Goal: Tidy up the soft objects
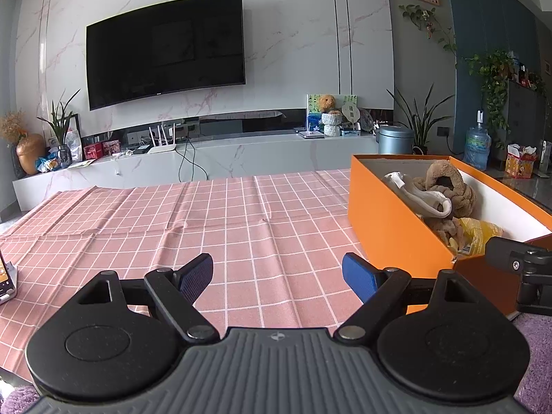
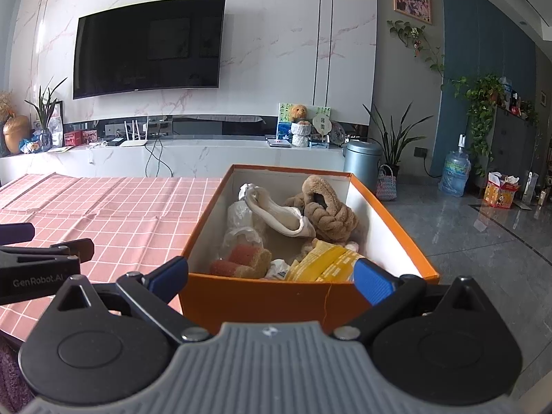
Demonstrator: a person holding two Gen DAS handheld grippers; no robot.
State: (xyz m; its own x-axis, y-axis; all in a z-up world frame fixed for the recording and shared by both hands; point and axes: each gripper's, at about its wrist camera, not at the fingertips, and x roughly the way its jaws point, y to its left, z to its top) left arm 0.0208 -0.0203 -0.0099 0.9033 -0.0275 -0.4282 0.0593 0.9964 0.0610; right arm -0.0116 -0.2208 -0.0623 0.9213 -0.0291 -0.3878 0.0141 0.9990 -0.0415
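Observation:
An orange box [image 2: 262, 296] stands at the right end of the pink checked tablecloth [image 1: 207, 220]; it also shows in the left wrist view [image 1: 386, 220]. Inside lie a brown plush slipper [image 2: 327, 207], a cream slipper [image 2: 279, 215], a red and tan sponge [image 2: 245, 258], a yellow packet [image 2: 321, 264] and clear plastic bags [image 2: 239, 220]. My right gripper [image 2: 272, 277] is open and empty, its fingers either side of the box's near wall. My left gripper [image 1: 277, 274] is open and empty above the cloth, left of the box.
A phone on a stand [image 1: 6, 276] sits at the cloth's left edge. A purple rug [image 1: 531, 352] lies below the table's near edge. Beyond the table are a white TV console [image 1: 214, 158], a wall TV [image 1: 165, 48], a grey bin [image 2: 362, 164] and grey floor [image 2: 483, 241].

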